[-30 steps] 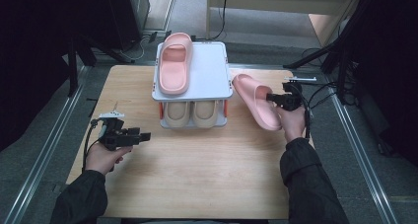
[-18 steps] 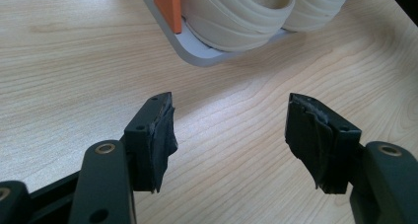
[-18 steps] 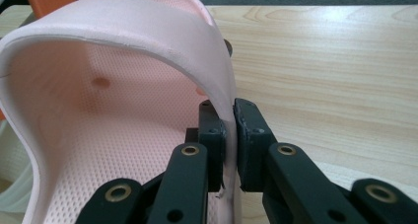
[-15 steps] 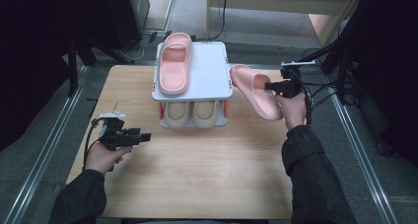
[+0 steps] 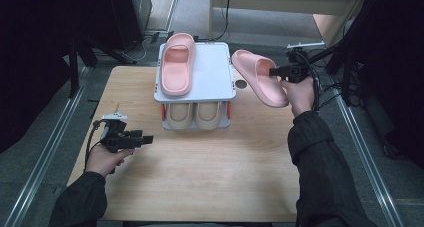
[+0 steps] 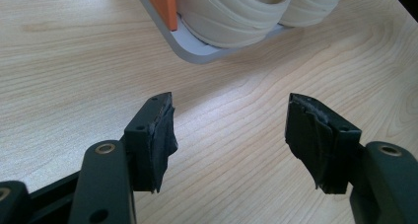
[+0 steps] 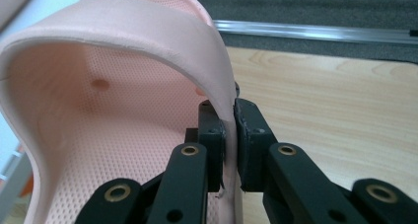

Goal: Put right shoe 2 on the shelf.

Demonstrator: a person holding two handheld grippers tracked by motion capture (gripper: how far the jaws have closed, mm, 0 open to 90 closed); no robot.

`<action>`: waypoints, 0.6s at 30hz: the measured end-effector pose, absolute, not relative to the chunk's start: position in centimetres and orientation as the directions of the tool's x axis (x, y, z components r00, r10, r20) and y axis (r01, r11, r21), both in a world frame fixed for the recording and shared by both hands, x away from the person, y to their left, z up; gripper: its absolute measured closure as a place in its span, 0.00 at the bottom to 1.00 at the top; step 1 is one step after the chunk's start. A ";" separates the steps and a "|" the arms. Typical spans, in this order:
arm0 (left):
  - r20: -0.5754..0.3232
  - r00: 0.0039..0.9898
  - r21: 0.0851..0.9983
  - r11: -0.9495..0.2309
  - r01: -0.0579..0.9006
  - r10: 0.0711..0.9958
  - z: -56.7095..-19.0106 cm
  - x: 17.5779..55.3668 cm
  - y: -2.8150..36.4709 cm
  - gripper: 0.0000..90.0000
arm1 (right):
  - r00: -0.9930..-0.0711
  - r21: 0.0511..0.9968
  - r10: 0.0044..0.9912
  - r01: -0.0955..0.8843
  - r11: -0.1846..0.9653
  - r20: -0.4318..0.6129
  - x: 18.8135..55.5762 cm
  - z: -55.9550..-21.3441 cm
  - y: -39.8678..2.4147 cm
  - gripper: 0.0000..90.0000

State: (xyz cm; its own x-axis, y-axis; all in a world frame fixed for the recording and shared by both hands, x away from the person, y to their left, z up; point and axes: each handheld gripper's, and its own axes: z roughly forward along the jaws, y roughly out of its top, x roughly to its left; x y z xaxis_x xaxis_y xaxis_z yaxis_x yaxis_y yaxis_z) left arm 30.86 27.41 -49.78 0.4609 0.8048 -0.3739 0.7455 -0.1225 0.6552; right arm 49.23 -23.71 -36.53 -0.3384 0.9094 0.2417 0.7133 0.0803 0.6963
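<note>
Wooden tabletop (image 5: 200,177) fills the lower middle of the high view, dark floor and cables around it.

Right gripper (image 5: 280,72), upper right of the high view: jaws pressed onto the side edge of the strap of a pink slipper (image 5: 260,77), pinching it thin; the right gripper view shows the strap edge (image 7: 227,120) squeezed between the two black pads. The slipper hangs in the air, just right of the white two-tier rack (image 5: 212,77), tilted, toe end toward the rack's upper right corner.

Left gripper (image 5: 146,139), lower left of the high view: jaws spread, nothing between them, low over the bare wood and well apart from the rack.

Step in hand, as I judge it: setting this slipper on the rack's top shelf beside its mate (image 5: 176,64), which lies along the shelf's left half. To do it well: clear the shelf rim before moving across, level the sole, line it parallel to the mate, lower onto the free right half, release only once the sole rests flat. The grip is on a thin, soft edge; a quick swing could let it twist or slip.

Slipper: pale pink, soft foam look, thick sole, one broad strap, dimpled footbed with small vent holes. A cream pair (image 5: 196,114) sits on the lower shelf.
</note>
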 end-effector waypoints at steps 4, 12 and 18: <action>-0.379 0.462 0.660 -0.117 0.742 0.802 -49.7 30.8 27.4 0.40 | -0.334 0.710 0.910 0.701 0.065 0.246 49.6 -35.2 -23.1 0.93; -0.377 0.463 0.659 -0.118 0.742 0.802 -49.6 30.9 27.6 0.40 | -0.353 0.713 0.901 0.697 0.074 0.252 50.6 -33.9 -20.4 0.93; -0.381 0.468 0.667 -0.113 0.736 0.797 -49.4 30.9 27.6 0.40 | -0.364 0.707 0.904 0.699 0.107 0.223 51.6 -33.6 -17.8 0.92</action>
State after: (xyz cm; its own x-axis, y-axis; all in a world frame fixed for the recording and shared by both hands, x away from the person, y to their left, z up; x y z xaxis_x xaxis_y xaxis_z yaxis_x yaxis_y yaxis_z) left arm 30.87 27.63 -49.43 0.4678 0.7974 -0.3812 0.7364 -0.1133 0.6670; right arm 51.64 -17.84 -33.60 -0.3643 0.9041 0.2232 0.6993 0.1073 0.7067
